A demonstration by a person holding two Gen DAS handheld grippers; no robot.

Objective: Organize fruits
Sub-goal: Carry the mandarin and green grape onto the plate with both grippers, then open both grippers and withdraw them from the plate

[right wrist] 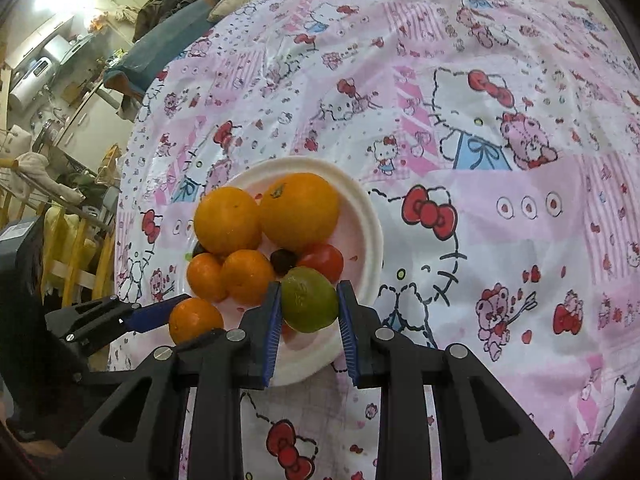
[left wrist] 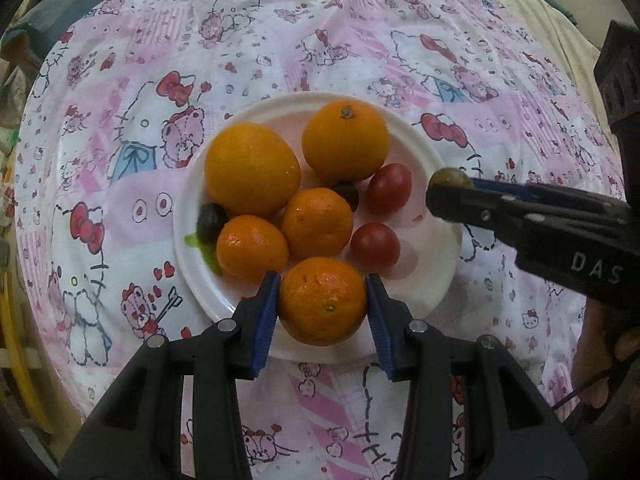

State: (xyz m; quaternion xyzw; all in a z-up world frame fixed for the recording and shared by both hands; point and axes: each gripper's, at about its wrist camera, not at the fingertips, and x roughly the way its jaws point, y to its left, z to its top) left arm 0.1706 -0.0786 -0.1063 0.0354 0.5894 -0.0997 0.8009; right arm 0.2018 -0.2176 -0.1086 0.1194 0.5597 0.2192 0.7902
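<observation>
Left wrist view: nearest, the left gripper (left wrist: pixel 322 304) has its jaws pressed against both sides of a mandarin (left wrist: pixel 322 300) at the near rim of the white plate (left wrist: pixel 436 280). Right of it, the right gripper (right wrist: pixel 307 306) clamps a small green fruit (right wrist: pixel 309 299) over the plate's right edge. Farther in sit two more mandarins (left wrist: pixel 316 222), two cherry tomatoes (left wrist: pixel 389 188), dark grapes (left wrist: pixel 212 220), then two large oranges (left wrist: pixel 252 168) at the far side, all on a pink cartoon-print cloth (left wrist: pixel 360 40). To do this well, I'd lower each fruit into a bare patch before releasing, so nothing rolls or nudges neighbours off the rim.
</observation>
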